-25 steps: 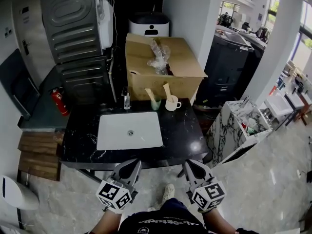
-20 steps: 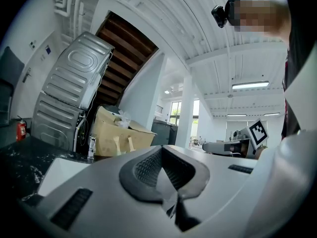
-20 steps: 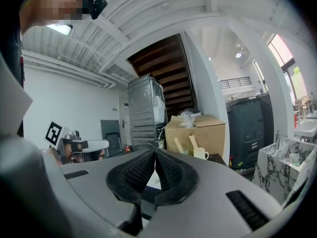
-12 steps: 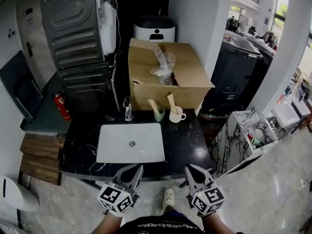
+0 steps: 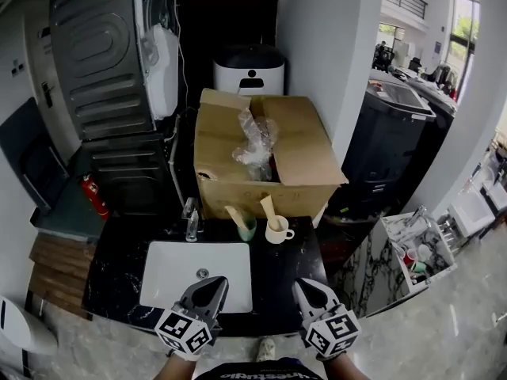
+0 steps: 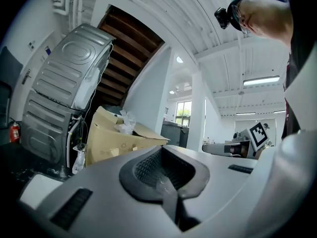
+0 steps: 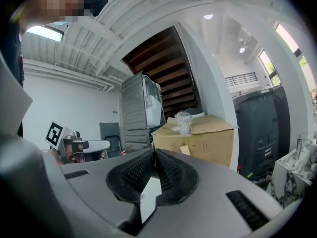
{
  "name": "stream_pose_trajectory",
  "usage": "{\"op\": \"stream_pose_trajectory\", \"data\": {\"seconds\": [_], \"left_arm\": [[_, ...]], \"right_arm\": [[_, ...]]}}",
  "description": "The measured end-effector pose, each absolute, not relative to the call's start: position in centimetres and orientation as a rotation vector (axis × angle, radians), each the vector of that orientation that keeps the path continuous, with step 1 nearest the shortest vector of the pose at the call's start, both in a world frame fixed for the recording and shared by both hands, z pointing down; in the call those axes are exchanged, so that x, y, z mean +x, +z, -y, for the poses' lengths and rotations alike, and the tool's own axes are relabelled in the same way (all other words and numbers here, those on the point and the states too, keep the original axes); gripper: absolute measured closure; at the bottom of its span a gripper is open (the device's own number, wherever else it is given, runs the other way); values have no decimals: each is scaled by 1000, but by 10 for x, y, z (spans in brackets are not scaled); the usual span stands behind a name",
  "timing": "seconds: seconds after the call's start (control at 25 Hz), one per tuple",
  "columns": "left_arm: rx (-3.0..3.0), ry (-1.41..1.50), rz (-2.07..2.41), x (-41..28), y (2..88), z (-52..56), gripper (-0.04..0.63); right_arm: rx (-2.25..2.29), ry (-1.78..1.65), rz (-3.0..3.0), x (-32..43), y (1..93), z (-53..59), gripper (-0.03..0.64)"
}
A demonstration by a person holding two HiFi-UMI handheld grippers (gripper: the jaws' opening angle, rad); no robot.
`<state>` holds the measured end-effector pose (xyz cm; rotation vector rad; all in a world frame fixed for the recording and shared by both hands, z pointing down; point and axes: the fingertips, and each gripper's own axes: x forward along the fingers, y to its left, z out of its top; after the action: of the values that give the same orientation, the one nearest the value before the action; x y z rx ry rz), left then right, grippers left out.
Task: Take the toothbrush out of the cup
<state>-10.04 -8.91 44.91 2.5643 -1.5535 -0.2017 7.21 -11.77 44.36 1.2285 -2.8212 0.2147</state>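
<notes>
A white mug (image 5: 278, 231) with a beige toothbrush (image 5: 267, 209) standing in it sits at the back of the black counter (image 5: 281, 271), against a cardboard box (image 5: 297, 153). Left of it a green cup (image 5: 249, 230) holds a second beige toothbrush (image 5: 235, 216). My left gripper (image 5: 215, 283) is shut and empty over the white sink basin's (image 5: 170, 279) front right part. My right gripper (image 5: 306, 286) is shut and empty over the counter's front, well short of the mug. Both gripper views look level past shut jaws at the box (image 6: 116, 140) (image 7: 200, 135); the cups are hidden there.
A faucet (image 5: 191, 224) stands behind the basin. A tall grey appliance (image 5: 99, 54) rises at the back left, with a red fire extinguisher (image 5: 93, 196) below it. A white device (image 5: 249, 71) sits behind the box. A marbled stand (image 5: 400, 252) with small items is at the right.
The whole view has moved in towards the counter. Both grippers, earlier in front of the counter's edge, now reach over it, and both stayed shut.
</notes>
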Motion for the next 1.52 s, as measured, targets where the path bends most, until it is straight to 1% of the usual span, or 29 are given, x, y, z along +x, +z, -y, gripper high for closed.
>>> {"op": "stream_pose_trajectory", "data": {"seconds": [0.24,0.48,0.84,1.24,1.32,1.52], "left_arm": [[2568,-180,1569,-74,448,151,580],[2569,-168,1575,-61,445,188,580],[2559,-147,1541,-81,451,215,580],[2538,-173,1518,-113,460,234,580],[2529,-169,1515,-117,465,237,580],[2495,-156,1516,-126,477,241,580]], "right_arm": [[1189,223,2852,89,442,178,578],[1120,209,2877,91,442,219,578],[1143,241,2858,66,449,241,578],[1287,174,2783,56,460,277,574],[1294,166,2764,52,466,287,527],[1282,185,2728,41,486,309,462]]}}
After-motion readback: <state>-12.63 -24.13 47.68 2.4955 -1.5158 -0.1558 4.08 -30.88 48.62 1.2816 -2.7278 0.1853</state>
